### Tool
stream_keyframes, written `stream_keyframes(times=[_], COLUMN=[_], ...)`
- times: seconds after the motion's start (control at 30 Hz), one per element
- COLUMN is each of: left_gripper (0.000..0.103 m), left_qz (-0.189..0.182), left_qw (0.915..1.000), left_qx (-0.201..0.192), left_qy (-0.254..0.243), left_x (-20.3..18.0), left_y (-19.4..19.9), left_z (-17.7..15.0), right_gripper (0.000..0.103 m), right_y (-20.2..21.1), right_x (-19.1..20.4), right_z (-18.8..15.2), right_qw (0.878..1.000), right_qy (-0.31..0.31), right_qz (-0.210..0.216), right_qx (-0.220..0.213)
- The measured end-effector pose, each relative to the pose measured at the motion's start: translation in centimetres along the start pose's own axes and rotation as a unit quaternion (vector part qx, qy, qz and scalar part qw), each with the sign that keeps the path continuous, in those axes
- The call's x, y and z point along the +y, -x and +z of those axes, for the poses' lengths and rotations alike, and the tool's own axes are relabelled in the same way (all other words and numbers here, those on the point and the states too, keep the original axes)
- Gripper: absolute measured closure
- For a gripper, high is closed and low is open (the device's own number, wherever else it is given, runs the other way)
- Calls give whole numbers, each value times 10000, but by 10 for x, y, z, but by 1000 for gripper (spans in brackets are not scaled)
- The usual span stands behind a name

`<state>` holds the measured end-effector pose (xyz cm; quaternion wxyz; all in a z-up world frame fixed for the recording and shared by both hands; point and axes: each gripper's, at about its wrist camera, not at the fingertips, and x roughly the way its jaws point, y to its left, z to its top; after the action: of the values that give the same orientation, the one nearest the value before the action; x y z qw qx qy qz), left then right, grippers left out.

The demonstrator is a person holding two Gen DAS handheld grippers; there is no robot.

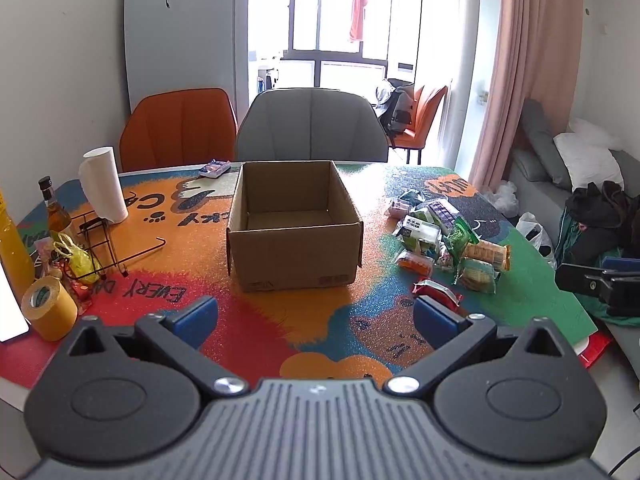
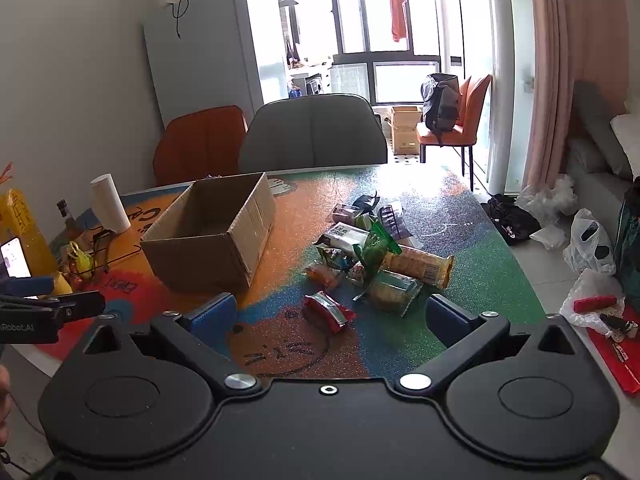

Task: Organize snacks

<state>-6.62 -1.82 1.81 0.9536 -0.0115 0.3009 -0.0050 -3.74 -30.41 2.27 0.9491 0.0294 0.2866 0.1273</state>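
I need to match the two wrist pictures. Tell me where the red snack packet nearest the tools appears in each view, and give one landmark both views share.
Left wrist view: the red snack packet lies lower right of centre, just beyond the right-hand blue fingertip, partly hidden by it.
Right wrist view: the packet lies near centre, between the two blue fingertips, fully visible.
Shared landmark: the open cardboard box, left of the packet in both views.

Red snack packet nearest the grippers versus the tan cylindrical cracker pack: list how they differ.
The red snack packet lies alone, apart from the pile; the tan cylindrical cracker pack rests against other snacks in it. The red packet is short and crumpled with a silvery end; the tan pack is longer and tube-shaped. Both lie on the colourful table mat, outside the cardboard box.
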Motion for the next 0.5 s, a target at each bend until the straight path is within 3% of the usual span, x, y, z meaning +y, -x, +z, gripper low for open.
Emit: stream_keyframes(times=[0.5], left_gripper=[0], left_qz=[-110], left_qw=[9999], left_qx=[23], left_qy=[106], left_x=[3], left_y=[-10], left_z=[1], right_gripper=[0], right_y=[-10], right_x=[6], right_z=[4], right_qw=[9998], right_qy=[185], right_qz=[13], right_qx=[53])
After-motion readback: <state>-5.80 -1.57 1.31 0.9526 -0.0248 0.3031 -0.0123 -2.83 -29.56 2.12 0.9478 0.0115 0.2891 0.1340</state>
